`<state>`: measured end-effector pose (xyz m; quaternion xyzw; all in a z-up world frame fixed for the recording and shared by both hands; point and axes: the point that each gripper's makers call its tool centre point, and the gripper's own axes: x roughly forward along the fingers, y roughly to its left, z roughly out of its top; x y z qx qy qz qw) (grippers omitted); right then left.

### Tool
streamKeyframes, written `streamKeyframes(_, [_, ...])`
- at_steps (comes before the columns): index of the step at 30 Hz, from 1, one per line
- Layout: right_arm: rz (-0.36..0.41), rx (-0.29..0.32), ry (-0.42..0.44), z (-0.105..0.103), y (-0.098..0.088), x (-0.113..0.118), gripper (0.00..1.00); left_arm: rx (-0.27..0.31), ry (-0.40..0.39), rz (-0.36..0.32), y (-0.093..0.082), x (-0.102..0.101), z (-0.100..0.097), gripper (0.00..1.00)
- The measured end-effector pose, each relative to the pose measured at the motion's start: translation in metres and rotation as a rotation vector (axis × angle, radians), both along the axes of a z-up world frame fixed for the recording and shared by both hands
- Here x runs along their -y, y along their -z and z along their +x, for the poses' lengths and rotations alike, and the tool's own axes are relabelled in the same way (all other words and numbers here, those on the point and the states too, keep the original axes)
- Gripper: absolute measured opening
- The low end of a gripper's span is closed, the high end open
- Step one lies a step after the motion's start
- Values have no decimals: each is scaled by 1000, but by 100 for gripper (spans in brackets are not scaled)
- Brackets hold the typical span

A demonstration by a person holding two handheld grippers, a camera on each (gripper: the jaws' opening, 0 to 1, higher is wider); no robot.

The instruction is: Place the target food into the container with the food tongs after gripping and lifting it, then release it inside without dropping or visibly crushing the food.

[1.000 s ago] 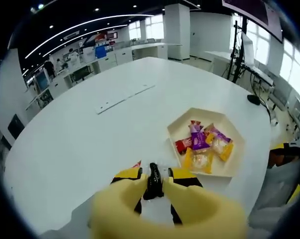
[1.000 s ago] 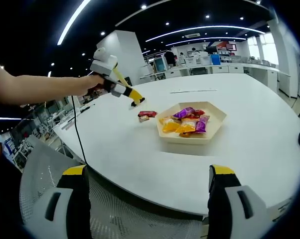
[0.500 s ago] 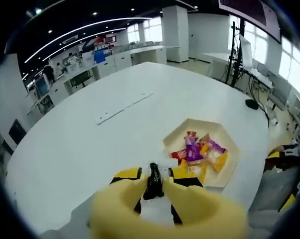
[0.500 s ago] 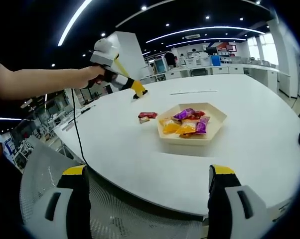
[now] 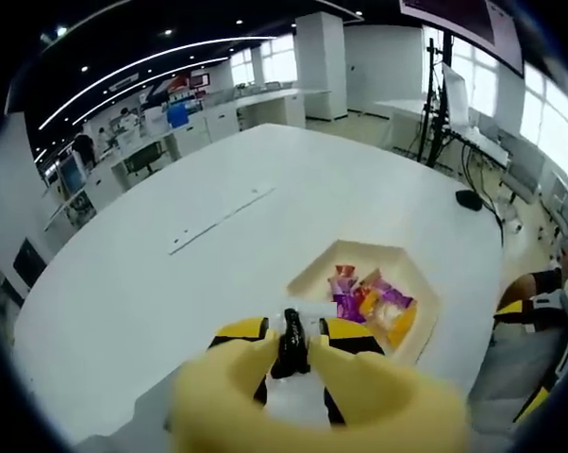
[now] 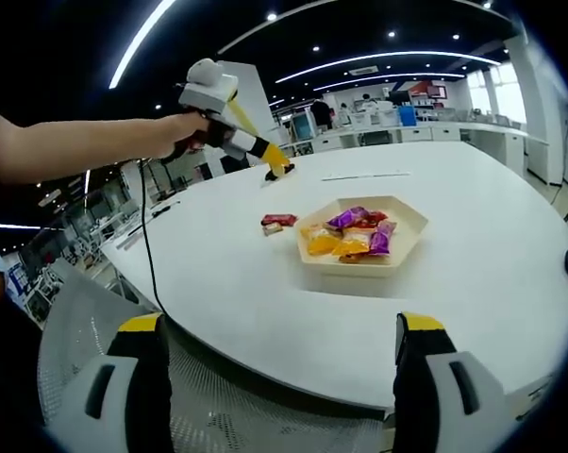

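A: Where are the snacks?

B: Most lie in the tan tray (image 6: 405,229) on the white table (image 6: 473,274). One red snack (image 6: 277,221) lies on the table just beside the tray, on the side near the left tongs.

A: Does the other view show that red one?

B: I cannot find it there. The left gripper view looks down on the tray (image 5: 418,300) with purple, red and yellow packets (image 5: 371,302) inside.

A: What are the left tongs (image 5: 291,342) doing?

B: They are closed on a small dark thing (image 5: 290,343). I cannot tell what it is. In the right gripper view a hand (image 6: 188,134) holds them up high (image 6: 279,170), above the table.

A: And the right tongs (image 6: 275,377)?

B: They are wide open and hold nothing, near the table edge.
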<state>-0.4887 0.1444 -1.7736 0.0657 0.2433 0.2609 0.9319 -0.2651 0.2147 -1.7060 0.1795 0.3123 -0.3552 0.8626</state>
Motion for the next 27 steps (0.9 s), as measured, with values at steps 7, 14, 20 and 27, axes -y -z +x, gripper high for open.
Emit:
streamKeyframes(7, [2,1,-2,0,0,0,100,-9,25,-1,1,21,-3,18])
streamKeyframes(14, [6,5,-2,0,-1,-1,100,-14,53,3,3,39,-8,18])
streamKeyframes(20, [8,9,-3,0,-2,-1,100,-16,68,2,2,50,-10,18])
streamKeyframes(27, [8,7,-4,0,-2,-1,100,-20,86,-4,2,60,-14,18])
